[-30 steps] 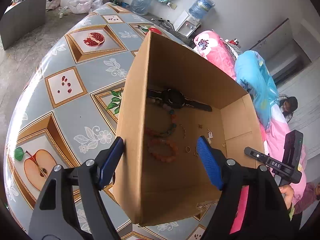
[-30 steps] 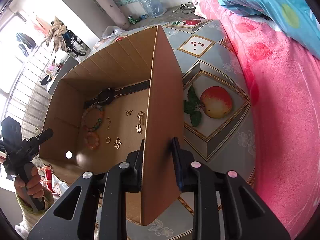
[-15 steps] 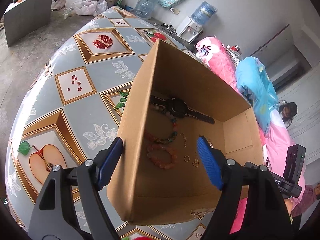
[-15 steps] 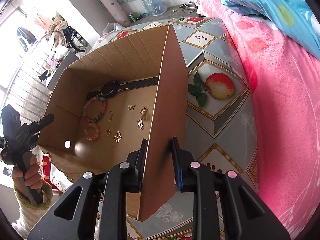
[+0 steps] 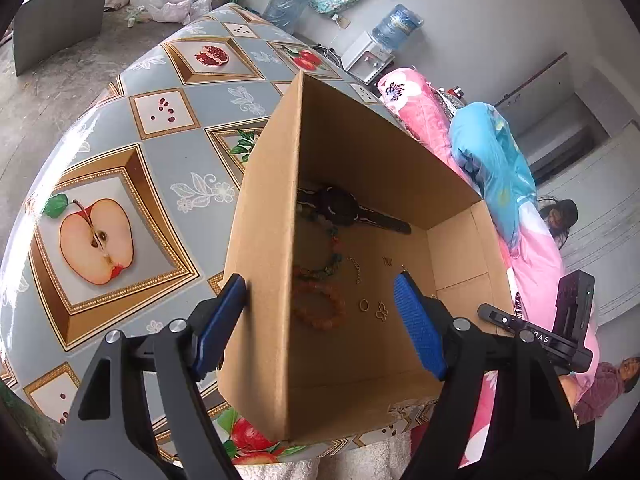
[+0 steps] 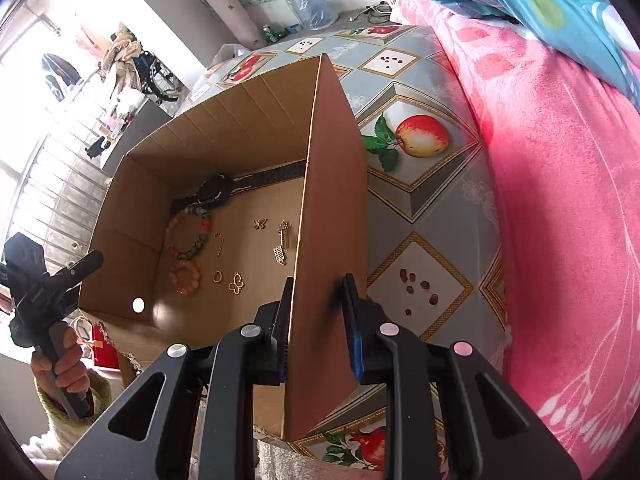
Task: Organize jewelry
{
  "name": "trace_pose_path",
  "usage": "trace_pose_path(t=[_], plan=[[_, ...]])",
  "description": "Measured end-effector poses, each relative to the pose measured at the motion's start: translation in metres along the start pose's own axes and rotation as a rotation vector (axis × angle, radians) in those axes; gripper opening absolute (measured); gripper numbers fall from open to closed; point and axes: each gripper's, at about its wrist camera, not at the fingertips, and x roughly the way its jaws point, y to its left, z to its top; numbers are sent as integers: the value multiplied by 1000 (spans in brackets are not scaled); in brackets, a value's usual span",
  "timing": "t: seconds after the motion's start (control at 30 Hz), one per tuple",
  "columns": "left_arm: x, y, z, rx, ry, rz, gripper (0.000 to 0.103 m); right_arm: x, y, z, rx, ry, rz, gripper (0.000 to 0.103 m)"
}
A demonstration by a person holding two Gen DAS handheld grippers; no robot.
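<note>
An open cardboard box (image 5: 264, 248) (image 6: 328, 200) stands on the fruit-pattern table. Inside lie a black watch (image 5: 340, 210) (image 6: 216, 190), a multicolour bead bracelet (image 6: 188, 236), an orange bead bracelet (image 5: 318, 306) (image 6: 185, 276), and small gold rings and charms (image 5: 380, 312) (image 6: 236, 282). My right gripper (image 6: 318, 320) is shut on the box's right wall. My left gripper (image 5: 320, 320) is open and straddles the box's left wall, one finger outside, one inside.
The table (image 5: 120, 160) (image 6: 420, 240) has a glossy grey cloth with apple and pomegranate squares. A pink blanket (image 6: 560, 200) lies right beside the table. The box sits near the table's front edge. A person (image 5: 612, 380) sits low at the right.
The box has slid toward the front edge of the table, held by my right gripper. My left gripper stays open around the left wall.
</note>
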Motion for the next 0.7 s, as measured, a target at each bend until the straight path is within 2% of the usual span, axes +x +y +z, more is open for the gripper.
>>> trace_pose_path(t=[0.27, 0.33, 0.4, 0.47, 0.5, 0.57, 0.7], plan=[[-4, -1, -11, 18, -17, -1, 72, -13, -6, -16, 32, -51, 18, 22], [-9, -1, -11, 24, -45, -7, 72, -16, -4, -20, 30, -76, 12, 23], [-21, -5, -13, 53, -111, 35, 72, -24, -1, -24, 22, -119, -7, 23], [-39, -11, -18, 99, -202, 79, 72, -37, 2, -31, 10, -193, -54, 34], [-48, -16, -21, 124, -243, 96, 72, -45, 4, -37, 4, -236, -64, 45], [-64, -24, -30, 174, -305, 116, 75, -62, 8, -52, 0, -320, -74, 51], [-82, -41, -45, 232, -328, 108, 84, -90, 24, -88, -33, -467, -80, 69]])
